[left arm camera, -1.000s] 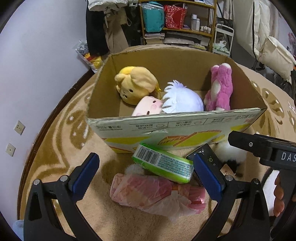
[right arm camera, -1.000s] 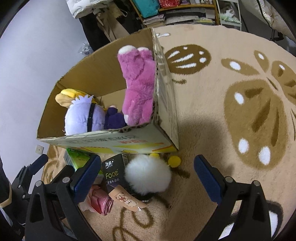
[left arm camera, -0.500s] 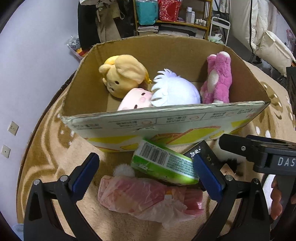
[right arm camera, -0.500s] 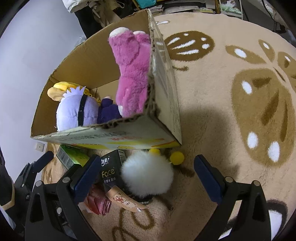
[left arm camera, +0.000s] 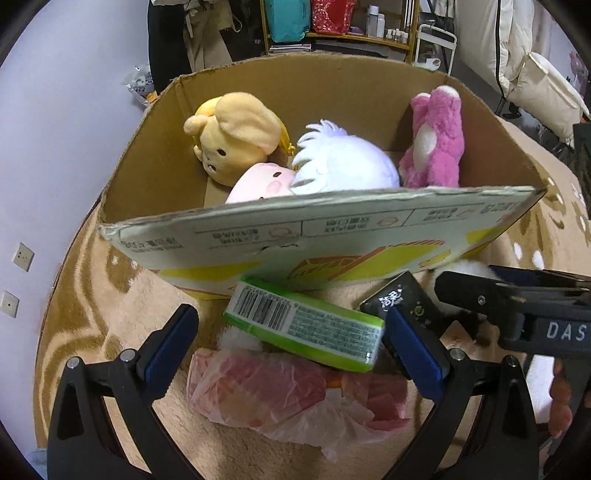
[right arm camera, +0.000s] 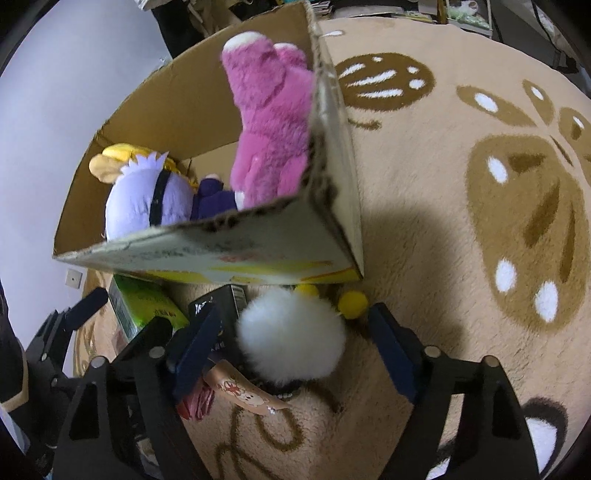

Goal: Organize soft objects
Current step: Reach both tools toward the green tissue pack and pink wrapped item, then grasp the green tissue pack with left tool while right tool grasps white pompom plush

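An open cardboard box (left arm camera: 332, 236) on the rug holds a yellow plush (left arm camera: 236, 144), a white-haired doll (left arm camera: 343, 162) and a pink bear (left arm camera: 436, 144). In front of the box lie a green tissue pack (left arm camera: 306, 328), a black tissue pack (left arm camera: 402, 299) and a pink plastic-wrapped pack (left arm camera: 280, 387). My left gripper (left arm camera: 291, 347) is open and hangs over the green pack. A white fluffy plush (right arm camera: 291, 336) with yellow feet (right arm camera: 352, 304) sits by the box corner. My right gripper (right arm camera: 293, 350) straddles the white plush. Its jaws are closing, and the pads stand clear of the fur.
A beige rug (right arm camera: 480, 184) with brown patterns stretches off to the right. A wall with sockets (left arm camera: 24, 254) runs close on the left. Shelves (left arm camera: 332, 22) and hanging clothes stand behind the box. A paper tag (right arm camera: 243, 391) lies beside the white plush.
Both grippers have drawn nearer to the items in front of the box. The right gripper's fingers have come closer together around the white plush. The left jaws stay wide.
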`<state>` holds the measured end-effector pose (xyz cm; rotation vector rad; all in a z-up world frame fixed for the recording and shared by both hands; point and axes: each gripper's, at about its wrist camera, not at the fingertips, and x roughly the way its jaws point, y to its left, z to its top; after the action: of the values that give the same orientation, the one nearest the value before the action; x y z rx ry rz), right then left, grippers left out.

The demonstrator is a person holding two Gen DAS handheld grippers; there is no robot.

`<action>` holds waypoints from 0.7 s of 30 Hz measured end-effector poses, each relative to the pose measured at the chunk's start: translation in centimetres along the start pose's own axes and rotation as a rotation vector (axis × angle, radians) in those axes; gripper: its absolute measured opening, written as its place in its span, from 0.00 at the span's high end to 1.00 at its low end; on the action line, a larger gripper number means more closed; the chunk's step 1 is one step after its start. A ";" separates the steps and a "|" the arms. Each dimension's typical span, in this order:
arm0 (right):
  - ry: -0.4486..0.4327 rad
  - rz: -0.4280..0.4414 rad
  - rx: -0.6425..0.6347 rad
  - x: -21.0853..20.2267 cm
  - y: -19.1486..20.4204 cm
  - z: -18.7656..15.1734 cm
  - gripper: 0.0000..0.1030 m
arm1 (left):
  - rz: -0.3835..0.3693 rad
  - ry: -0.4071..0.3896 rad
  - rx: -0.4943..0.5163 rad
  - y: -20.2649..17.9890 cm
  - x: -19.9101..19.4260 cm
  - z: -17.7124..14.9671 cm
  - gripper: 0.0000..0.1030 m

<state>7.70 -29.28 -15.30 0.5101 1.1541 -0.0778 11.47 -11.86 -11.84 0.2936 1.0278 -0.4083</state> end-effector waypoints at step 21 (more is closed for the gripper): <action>0.035 0.019 -0.061 1.3 0.8 -0.7 0.72 | -0.061 0.027 -0.026 1.3 2.3 -0.6 0.27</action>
<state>7.87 -27.98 -16.39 0.4697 1.1823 -0.0170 12.68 -10.90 -14.07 0.2459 1.0698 -0.4467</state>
